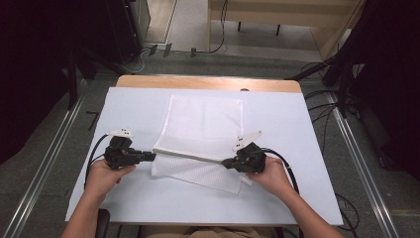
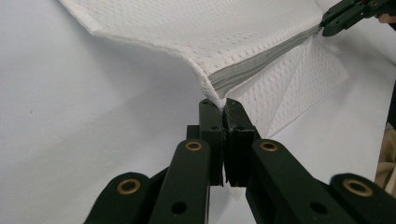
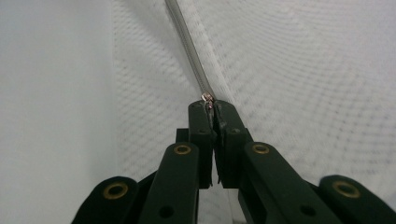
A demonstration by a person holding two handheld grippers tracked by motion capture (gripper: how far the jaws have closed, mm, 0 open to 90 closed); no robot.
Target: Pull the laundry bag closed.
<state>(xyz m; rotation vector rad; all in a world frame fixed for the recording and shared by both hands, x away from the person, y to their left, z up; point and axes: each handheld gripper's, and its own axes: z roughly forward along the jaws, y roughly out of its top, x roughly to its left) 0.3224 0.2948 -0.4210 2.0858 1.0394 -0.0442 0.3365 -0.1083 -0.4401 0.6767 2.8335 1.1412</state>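
- The white mesh bag [image 1: 203,134] lies flat on the white sheet [image 1: 138,198] that covers the table, about mid-width, its far edge toward the table's far edge; its near side is folded over and lifted off the sheet; the grey zipper [image 1: 190,155] runs taut along that raised fold, between the two grippers.
- What could go wrong, as I judge it: the zipper is stretched tight, so a harder pull could drag the thin mesh corner out of the left jaws; the small metal slider could slip from the right jaws, since little of it is gripped; a pull off the zipper's line could snag the mesh in the teeth.
- The left gripper [image 2: 223,109] is clamped shut on the bag's corner at the zipper's end, toward the table's left edge; fabric is pinched between its jaws.
- The right gripper [image 3: 211,106] is closed tight on the zipper slider [image 3: 207,98], toward the right edge; the jaws meet around the pull.
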